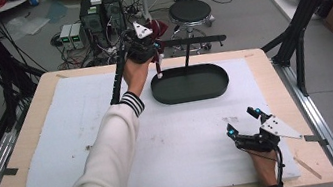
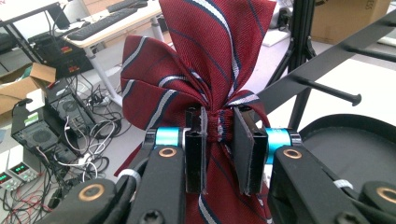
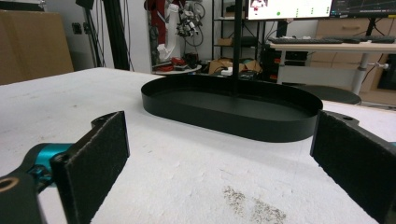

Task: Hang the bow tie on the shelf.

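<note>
- The surface [image 1: 50, 142] carries a white sheet, with a black oval tray [image 1: 190, 83] near the middle of its far edge.
- From the tray rises a black stand [image 1: 187, 49] with a crossbar and pegs.
- The left tongs [image 1: 152, 50] hang above the far edge of the surface, just left of the stand, clamped tight on a tie [image 2: 205, 79].
- The tie is dark red with white and navy stripes; its cloth bunches between the pads [image 2: 195, 154] and fans out above them, close to the pegs.
- The right tongs [image 1: 242, 123] rest near the right front corner of the surface, spread wide and holding nothing, pointing at the tray.
</note>
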`<state>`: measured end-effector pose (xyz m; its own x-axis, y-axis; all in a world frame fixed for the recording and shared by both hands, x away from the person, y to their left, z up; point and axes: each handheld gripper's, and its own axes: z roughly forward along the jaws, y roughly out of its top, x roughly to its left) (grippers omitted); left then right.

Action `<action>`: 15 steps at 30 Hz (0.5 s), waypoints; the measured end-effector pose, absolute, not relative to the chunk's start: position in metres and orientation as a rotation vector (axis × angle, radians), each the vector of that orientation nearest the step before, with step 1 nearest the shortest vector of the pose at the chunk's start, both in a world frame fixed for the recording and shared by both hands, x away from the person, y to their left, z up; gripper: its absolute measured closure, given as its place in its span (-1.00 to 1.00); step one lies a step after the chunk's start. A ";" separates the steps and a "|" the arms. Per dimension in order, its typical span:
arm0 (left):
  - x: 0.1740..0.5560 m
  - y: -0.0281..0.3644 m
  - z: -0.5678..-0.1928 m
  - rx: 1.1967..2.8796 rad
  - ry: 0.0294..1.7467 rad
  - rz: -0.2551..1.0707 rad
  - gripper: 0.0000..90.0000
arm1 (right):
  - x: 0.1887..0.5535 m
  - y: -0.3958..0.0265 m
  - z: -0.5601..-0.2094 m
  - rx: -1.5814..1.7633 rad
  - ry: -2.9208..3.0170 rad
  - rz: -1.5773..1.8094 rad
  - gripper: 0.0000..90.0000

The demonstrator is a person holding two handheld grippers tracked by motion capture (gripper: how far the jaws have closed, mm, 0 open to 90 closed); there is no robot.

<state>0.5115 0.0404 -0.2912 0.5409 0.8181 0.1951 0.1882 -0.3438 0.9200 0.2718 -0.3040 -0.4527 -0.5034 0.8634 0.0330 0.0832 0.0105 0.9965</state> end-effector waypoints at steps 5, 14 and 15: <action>0.513 0.042 -0.295 1.835 0.832 0.845 0.68 | 0.272 -0.304 -0.453 0.985 1.649 1.556 -0.92; 0.513 0.049 -0.302 1.831 0.848 0.866 0.67 | 0.272 -0.304 -0.453 0.983 1.651 1.556 -0.92; 0.513 0.050 -0.302 1.829 0.847 0.863 0.67 | 0.272 -0.304 -0.453 0.982 1.651 1.555 -0.92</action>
<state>0.5128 0.0499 -0.3019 0.5185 0.8299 0.2057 0.1903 -0.3465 0.9185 0.2719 -0.3040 -0.4528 -0.5025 0.8640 0.0310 0.0824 0.0122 0.9965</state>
